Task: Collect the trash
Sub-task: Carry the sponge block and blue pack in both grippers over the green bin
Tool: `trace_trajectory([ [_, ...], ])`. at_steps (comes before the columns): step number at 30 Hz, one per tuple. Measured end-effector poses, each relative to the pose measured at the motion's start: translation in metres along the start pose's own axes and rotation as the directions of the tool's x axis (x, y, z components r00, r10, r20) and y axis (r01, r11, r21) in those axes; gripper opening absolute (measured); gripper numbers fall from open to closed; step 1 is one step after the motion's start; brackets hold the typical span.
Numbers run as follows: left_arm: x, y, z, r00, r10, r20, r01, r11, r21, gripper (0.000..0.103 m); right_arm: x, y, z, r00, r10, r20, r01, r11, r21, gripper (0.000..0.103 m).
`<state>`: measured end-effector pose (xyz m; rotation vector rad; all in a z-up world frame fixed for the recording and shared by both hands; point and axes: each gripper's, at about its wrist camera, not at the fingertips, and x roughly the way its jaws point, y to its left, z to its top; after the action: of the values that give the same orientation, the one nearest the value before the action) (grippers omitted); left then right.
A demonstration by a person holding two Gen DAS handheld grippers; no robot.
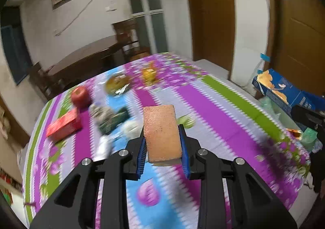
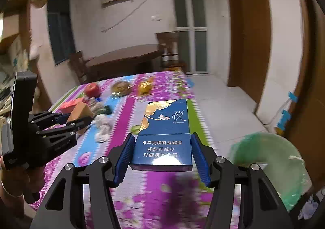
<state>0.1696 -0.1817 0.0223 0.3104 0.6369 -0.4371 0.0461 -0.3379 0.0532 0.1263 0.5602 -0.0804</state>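
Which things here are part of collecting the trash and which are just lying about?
Job:
left gripper shut on orange sponge
right gripper shut on blue cigarette pack
green-lined bin

Lying about:
red apple
red box

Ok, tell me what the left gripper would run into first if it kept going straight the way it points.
Probably the green fruit on the tablecloth, just beyond the orange block held in the left gripper; depth is hard to judge.

table [image 1: 213, 107], striped floral cloth | apple [image 1: 79, 96] | red box [image 1: 64, 125] | crumpled wrappers [image 1: 109, 117]
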Motion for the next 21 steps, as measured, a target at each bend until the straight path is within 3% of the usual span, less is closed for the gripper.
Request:
trace_trajectory([
  [12,0.032,-0.113,0.037,0.986,-0.168,-0.016,0.168,0.973,0.160,0.027,-0.043,-0.129,-0.004,0.977,-0.210,0.017,0.206,0.967,0.149,0.058],
  [21,0.052,-0.187,0.052,0.963,-0.266,-0.046,0.268,0.925,0.268,0.027,-0.059,-0.196,-0.023,0.951,-0.308,-0.029,0.306,0.927,0.216,0.058],
])
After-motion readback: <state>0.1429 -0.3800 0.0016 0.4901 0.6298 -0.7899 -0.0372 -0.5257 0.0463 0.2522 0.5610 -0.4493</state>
